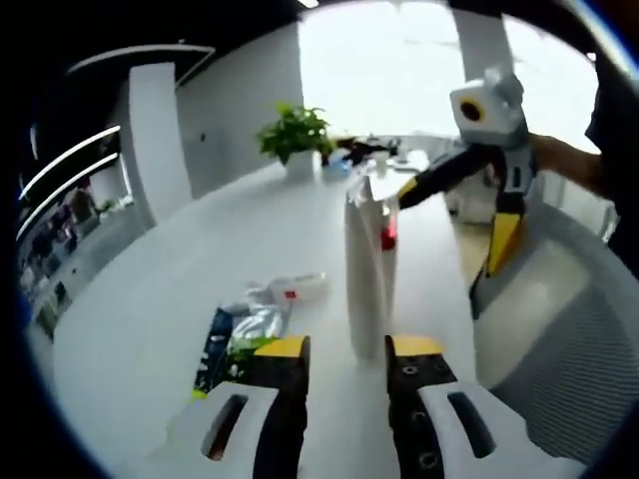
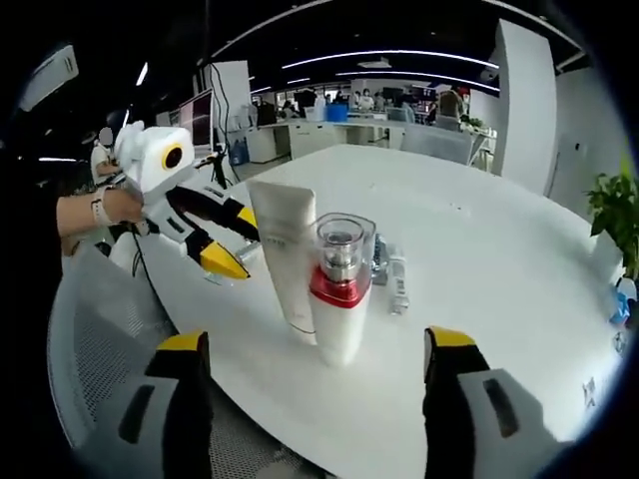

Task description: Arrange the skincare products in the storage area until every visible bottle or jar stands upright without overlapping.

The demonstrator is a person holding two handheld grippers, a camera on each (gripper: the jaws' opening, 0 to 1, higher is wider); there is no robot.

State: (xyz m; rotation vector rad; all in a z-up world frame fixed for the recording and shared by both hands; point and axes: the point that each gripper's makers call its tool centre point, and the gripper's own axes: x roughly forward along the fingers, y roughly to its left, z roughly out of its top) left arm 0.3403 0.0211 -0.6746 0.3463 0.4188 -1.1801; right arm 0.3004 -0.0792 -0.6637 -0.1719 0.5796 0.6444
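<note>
Bottle (image 2: 339,289) upright beyond the open right claw (image 2: 318,384), untouched.

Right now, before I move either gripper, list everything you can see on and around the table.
white tube: 1, white, upright near the table edge
pump bottle: 1, white with red collar and clear cap, upright beside the tube
small products: several, mixed colours, lying flat further in
potted plant: 1, green, far end of the table
table: 1, white
mesh chair: 1, grey, at the table edge
left gripper: 1, black and yellow, open
right gripper: 1, black and yellow, open
</note>
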